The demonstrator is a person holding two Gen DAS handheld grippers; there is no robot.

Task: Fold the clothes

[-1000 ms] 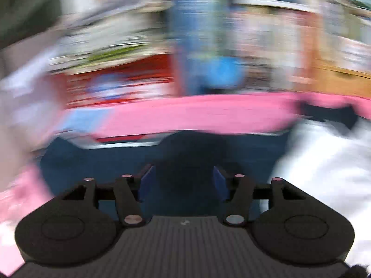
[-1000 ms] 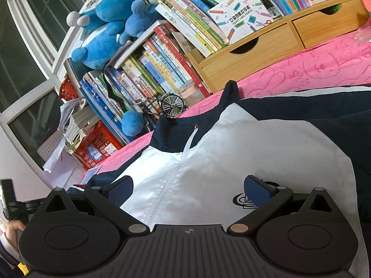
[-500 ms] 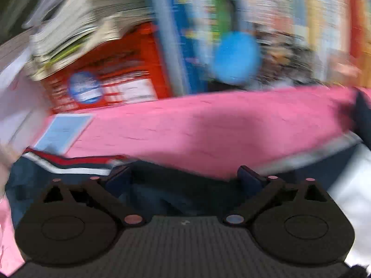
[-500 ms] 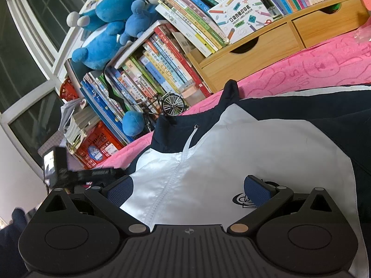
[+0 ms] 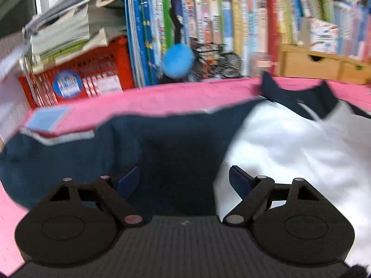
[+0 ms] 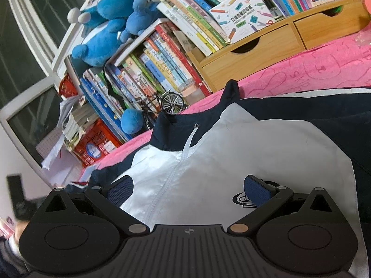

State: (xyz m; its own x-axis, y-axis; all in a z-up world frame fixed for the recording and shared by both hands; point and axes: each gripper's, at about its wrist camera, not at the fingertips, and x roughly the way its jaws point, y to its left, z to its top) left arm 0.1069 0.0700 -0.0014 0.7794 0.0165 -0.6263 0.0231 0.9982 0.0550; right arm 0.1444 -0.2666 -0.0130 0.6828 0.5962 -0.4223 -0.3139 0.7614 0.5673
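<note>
While both stand open and empty, left gripper hangs over the jacket's navy sleeve running leftward, right gripper over its white chest.

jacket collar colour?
Dark navy; the collar stands above the white chest panel. Clearest in the right wrist view.

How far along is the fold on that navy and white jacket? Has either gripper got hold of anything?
Early stage. Done: the jacket lies front up on the pink cover, zipped, collar toward the bookshelf. In hand: nothing; the left gripper hangs open over the navy sleeve, the right gripper open over the white chest. Left: no fold shows, so both sleeves and the body remain.
</note>
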